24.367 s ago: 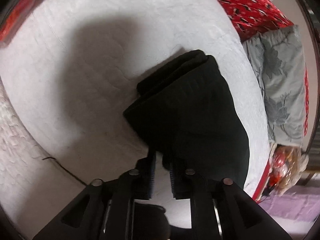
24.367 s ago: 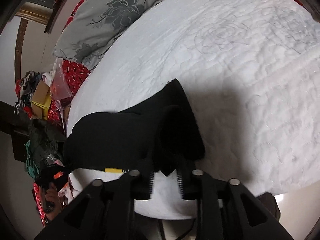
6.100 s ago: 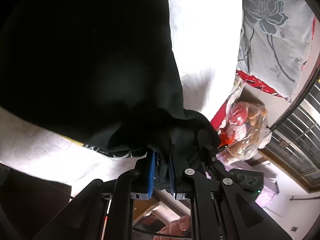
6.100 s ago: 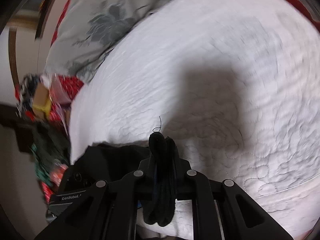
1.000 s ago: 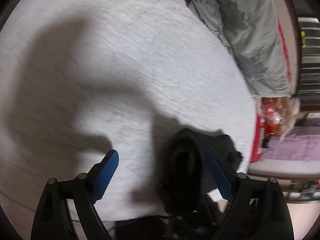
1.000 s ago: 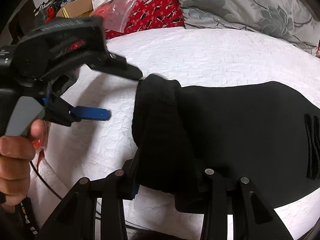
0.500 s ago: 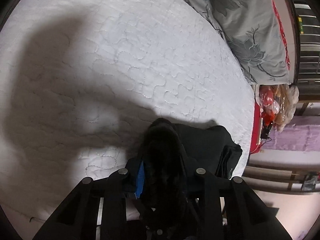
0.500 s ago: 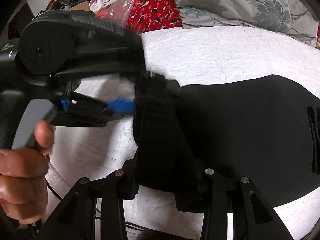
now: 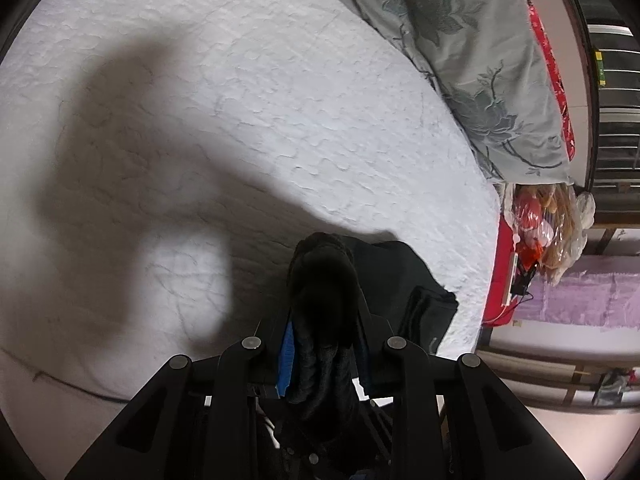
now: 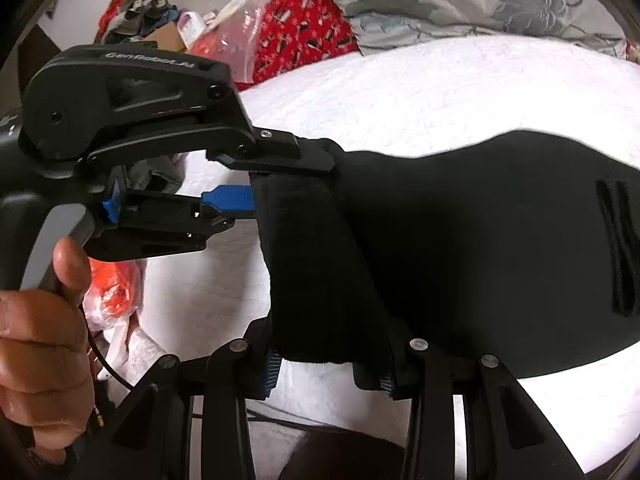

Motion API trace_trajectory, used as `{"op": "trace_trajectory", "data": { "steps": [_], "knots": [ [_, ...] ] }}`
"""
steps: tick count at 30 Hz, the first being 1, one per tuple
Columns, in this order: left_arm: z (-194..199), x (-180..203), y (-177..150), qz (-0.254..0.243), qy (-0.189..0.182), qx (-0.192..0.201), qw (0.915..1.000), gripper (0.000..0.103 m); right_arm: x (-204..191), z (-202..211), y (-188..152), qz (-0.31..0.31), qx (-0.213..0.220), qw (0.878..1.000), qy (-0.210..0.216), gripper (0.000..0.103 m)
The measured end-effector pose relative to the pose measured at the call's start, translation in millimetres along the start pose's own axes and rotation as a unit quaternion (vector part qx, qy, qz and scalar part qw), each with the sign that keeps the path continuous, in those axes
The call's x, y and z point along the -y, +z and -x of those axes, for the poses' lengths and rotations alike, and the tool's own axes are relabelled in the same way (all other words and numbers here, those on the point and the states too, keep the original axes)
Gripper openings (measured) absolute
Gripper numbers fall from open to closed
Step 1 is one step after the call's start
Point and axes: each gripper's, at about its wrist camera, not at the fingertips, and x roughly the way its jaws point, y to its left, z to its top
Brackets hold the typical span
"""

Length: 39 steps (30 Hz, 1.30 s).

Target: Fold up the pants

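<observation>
The left hand-held gripper (image 9: pixel 324 344) is clamped on a thick bunched edge of the black pants (image 10: pixel 480 240), its blue pads (image 9: pixel 286 350) pressed against the fabric; in the right wrist view it reaches in from the left, gripped by the person's hand (image 10: pixel 36 340). The right hand-held gripper (image 10: pixel 328 376) is closed on the near end of the same thick band of cloth — both tools hold one edge, close together. The pants lie on the white quilted bed (image 9: pixel 280 100) near its edge, already doubled into a broad, compact panel spreading to the right. A grey floral pillow (image 9: pixel 472 60) and a red patterned bag (image 10: pixel 300 20) sit beyond. Judging by the bundle's compact shape, the fold is well advanced — what seems left is to carry this gripped edge over, lay it flat and let go.
</observation>
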Motion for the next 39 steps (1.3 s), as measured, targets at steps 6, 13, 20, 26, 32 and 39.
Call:
{"op": "trace_trajectory", "data": {
  "steps": [6,13,20,26,32,39],
  "knots": [
    [10,38,-21,-0.002,-0.009,0.008,0.9999,0.024,17,36,1,0.002,0.031,0.999,0.011,0.038],
    [-18,117,-51,-0.051,0.007,-0.004,0.9987,0.024,75,86,2,-0.033,0.065,0.997,0.022,0.038],
    [-103,205,-72,-0.100,0.053,-0.044,0.9927,0.024,166,118,-5,-0.131,0.081,0.987,0.034,0.039],
    [-175,238,-79,-0.117,0.114,-0.073,0.9838,0.025,235,117,-18,-0.218,0.060,0.973,0.054,0.042],
    [-199,248,-73,-0.127,0.123,-0.082,0.9809,0.049,265,111,-27,-0.263,0.056,0.960,0.075,0.047],
    [-170,233,-72,-0.120,0.081,-0.069,0.9871,0.064,280,124,-23,-0.289,0.060,0.952,0.086,0.056]
  ]
}}
